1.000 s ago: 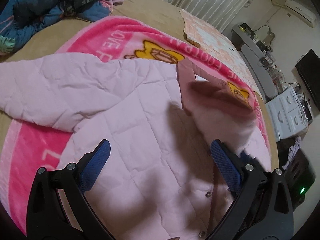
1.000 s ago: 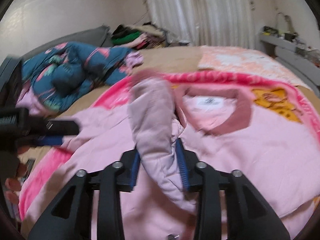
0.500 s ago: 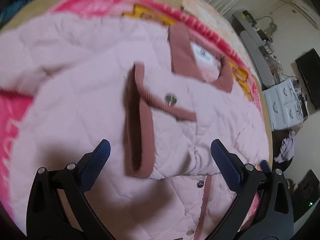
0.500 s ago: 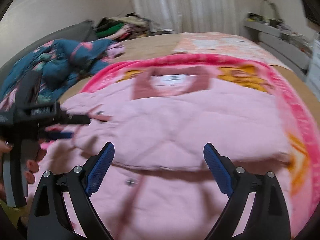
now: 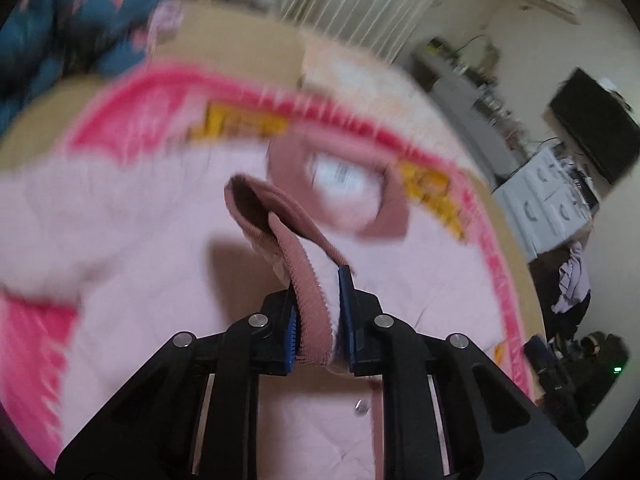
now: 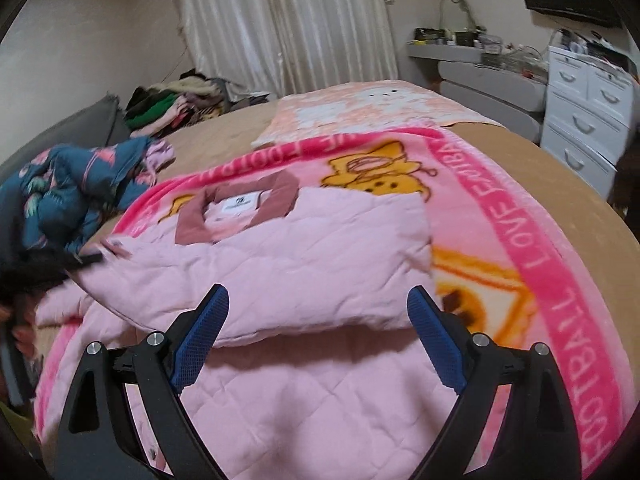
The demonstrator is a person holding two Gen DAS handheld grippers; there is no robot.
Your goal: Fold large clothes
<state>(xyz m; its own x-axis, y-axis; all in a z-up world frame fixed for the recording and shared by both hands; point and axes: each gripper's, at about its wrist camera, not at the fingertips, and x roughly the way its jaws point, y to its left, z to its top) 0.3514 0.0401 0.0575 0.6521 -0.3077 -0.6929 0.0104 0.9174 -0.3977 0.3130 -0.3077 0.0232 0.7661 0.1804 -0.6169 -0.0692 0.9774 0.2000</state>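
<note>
Left gripper (image 5: 318,312) clamped on the dusty-rose ribbed cuff (image 5: 308,284) of the pale pink quilted jacket (image 6: 280,256).
The jacket lies on a bright pink fleece blanket (image 6: 520,216) spread over the tan bed (image 6: 532,148), one sleeve folded across its chest; the right gripper (image 6: 316,340) hovers over it, jaws spread wide and holding nothing.

The jacket (image 6: 280,264) is lying on a blanket (image 6: 520,216) spread over the bed (image 6: 540,148), its collar (image 6: 240,208) pointing toward the curtain (image 6: 288,24). A crumpled quilt (image 6: 68,196) is sitting left of it, drawers (image 6: 588,108) standing right of the bed.
</note>
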